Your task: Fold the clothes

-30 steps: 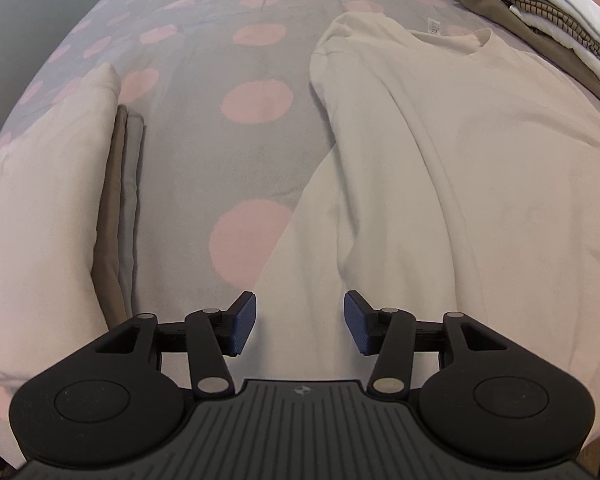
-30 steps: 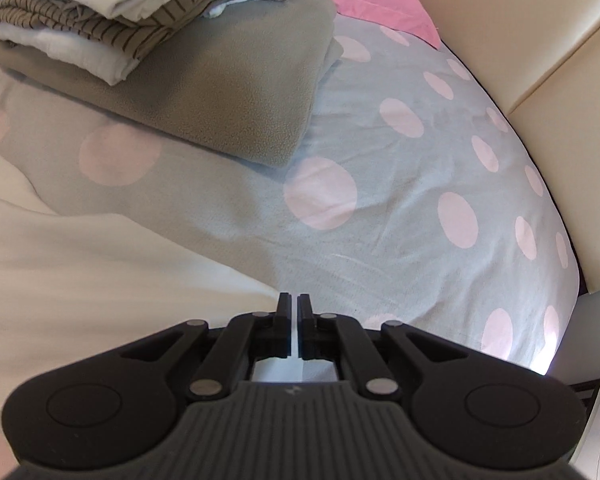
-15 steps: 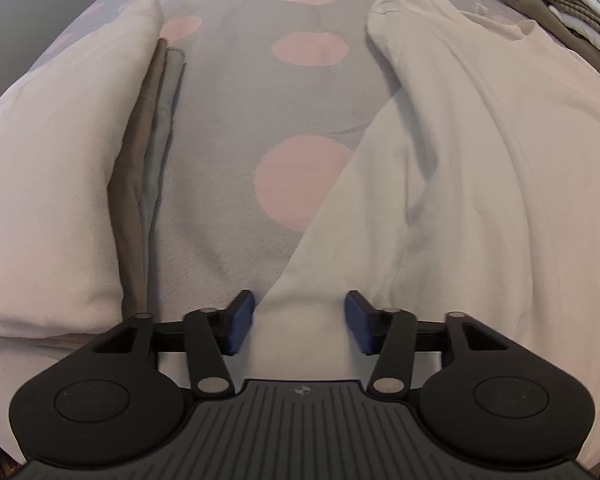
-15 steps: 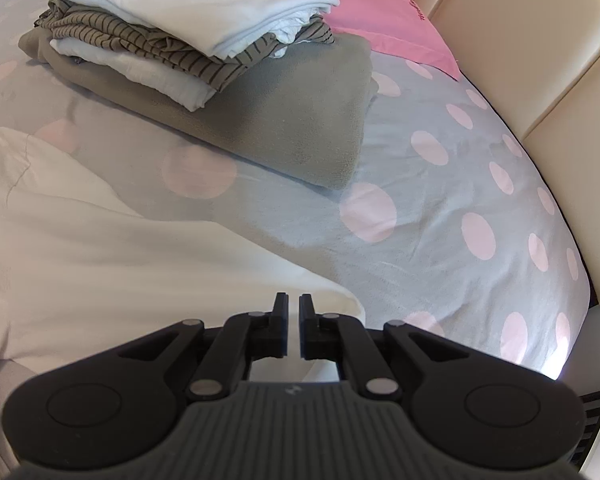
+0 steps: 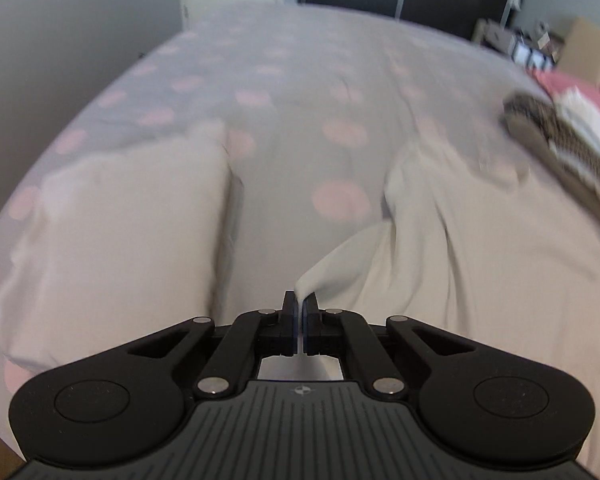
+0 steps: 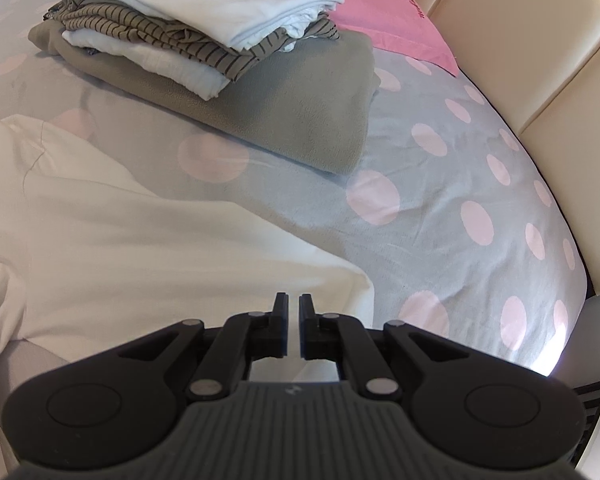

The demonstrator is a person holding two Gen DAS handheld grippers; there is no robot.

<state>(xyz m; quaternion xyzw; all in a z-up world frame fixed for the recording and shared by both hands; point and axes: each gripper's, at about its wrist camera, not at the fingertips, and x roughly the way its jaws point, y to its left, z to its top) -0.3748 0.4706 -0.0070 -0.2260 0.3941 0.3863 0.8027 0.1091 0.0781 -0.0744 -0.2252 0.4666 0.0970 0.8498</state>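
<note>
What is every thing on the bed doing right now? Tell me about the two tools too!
Left tool: shut, pinching a corner of the cream shirt.
Right tool: almost shut, a narrow gap shows; whether it grips cloth is unclear.
Cream shirt: spread out, one corner lifted.
Stack of clothes: folded, piled on a grey blanket.
Pillow: lying flat.

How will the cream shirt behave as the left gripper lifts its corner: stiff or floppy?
Probably floppy: the cream shirt peaks into a soft tent where the left gripper pinches it, and the rest lies wrinkled on the bed. It likely drapes and trails rather than holding shape.
</note>
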